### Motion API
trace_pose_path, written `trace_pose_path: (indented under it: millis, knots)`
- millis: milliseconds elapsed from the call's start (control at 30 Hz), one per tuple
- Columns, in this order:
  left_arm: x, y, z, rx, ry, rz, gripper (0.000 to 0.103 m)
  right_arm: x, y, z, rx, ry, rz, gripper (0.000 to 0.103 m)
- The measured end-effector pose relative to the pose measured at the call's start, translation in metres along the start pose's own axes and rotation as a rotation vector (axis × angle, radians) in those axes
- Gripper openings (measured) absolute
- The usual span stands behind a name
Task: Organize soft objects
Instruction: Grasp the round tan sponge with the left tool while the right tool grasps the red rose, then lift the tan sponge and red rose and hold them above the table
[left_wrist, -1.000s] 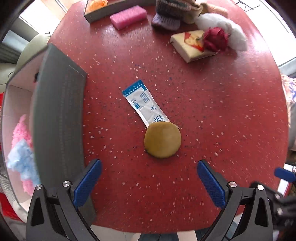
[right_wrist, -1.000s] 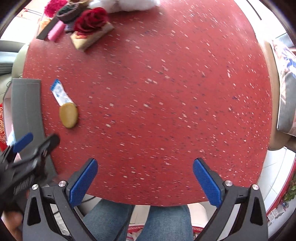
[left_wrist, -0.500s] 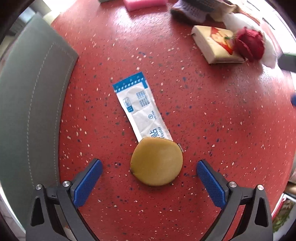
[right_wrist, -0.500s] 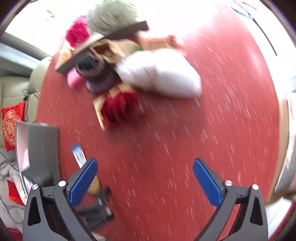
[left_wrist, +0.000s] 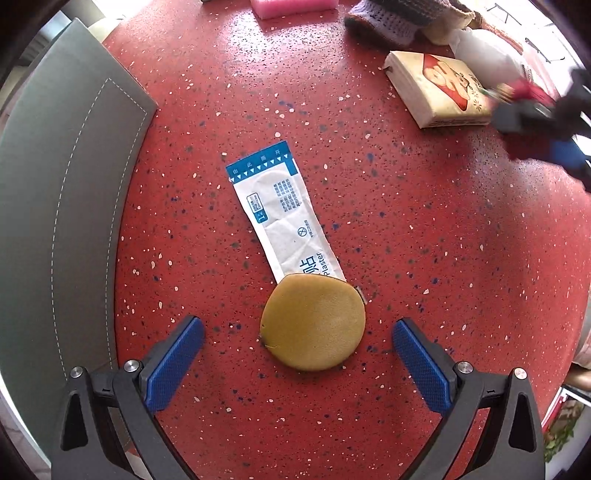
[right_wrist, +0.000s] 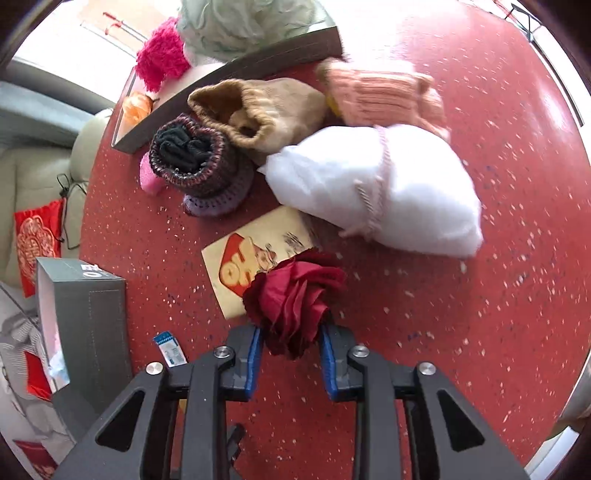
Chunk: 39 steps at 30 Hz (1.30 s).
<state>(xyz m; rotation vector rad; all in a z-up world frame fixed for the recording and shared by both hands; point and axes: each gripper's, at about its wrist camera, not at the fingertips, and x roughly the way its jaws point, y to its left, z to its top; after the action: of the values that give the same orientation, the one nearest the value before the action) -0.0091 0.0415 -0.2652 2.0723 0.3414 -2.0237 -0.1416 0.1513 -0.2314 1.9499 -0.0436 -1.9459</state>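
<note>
A tan round soft pad (left_wrist: 313, 323) lies on the red speckled table (left_wrist: 424, 258), its far edge over one end of a white and blue plaster packet (left_wrist: 280, 214). My left gripper (left_wrist: 297, 332) points down over the pad, open, one blue finger on each side and apart from it. A dark red fabric rose (right_wrist: 295, 295) lies at the near edge of a tissue pack (right_wrist: 251, 258). My right gripper (right_wrist: 291, 334) has its jaws closing, and the pads press the rose from both sides. In the left wrist view the right gripper (left_wrist: 546, 122) shows blurred at the far right.
A white drawstring pouch (right_wrist: 373, 192), a tan knit hat (right_wrist: 258, 107), a dark striped knit hat (right_wrist: 195, 155) and a pink knit piece (right_wrist: 380, 92) crowd the far side. A grey box (right_wrist: 88, 306) stands at the left edge; another box (right_wrist: 229, 74) holds fluffy items.
The right gripper swung across the table to the rose and closed its jaws around it. The left gripper sank a little toward the tan pad and stayed open.
</note>
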Motion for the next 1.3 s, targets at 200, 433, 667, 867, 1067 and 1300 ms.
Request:
trace_pose_path:
  millis: [200, 433, 667, 867, 1067, 1300]
  knots:
    - [0.008, 0.001, 0.004, -0.025, 0.004, 0.001, 0.103, -0.023, -0.031, -0.033, 0.040, 0.006, 0.047, 0.029]
    - [-0.002, -0.010, 0.001, 0.034, -0.015, -0.027, 0.060, -0.033, -0.076, -0.098, 0.113, 0.067, 0.053, 0.030]
    - [-0.008, -0.015, -0.008, 0.079, 0.026, -0.042, 0.051, -0.035, -0.099, -0.138, 0.171, 0.100, 0.075, 0.030]
    - [-0.029, -0.016, -0.033, 0.114, 0.031, -0.039, 0.051, -0.037, -0.096, -0.155, 0.150, 0.119, 0.094, 0.030]
    - [-0.058, -0.026, -0.055, 0.183, 0.010, -0.024, 0.051, -0.044, -0.098, -0.167, 0.132, 0.132, 0.104, 0.030]
    - [-0.099, -0.047, -0.069, 0.234, -0.052, -0.027, 0.051, -0.058, -0.101, -0.170, 0.112, 0.147, 0.083, 0.031]
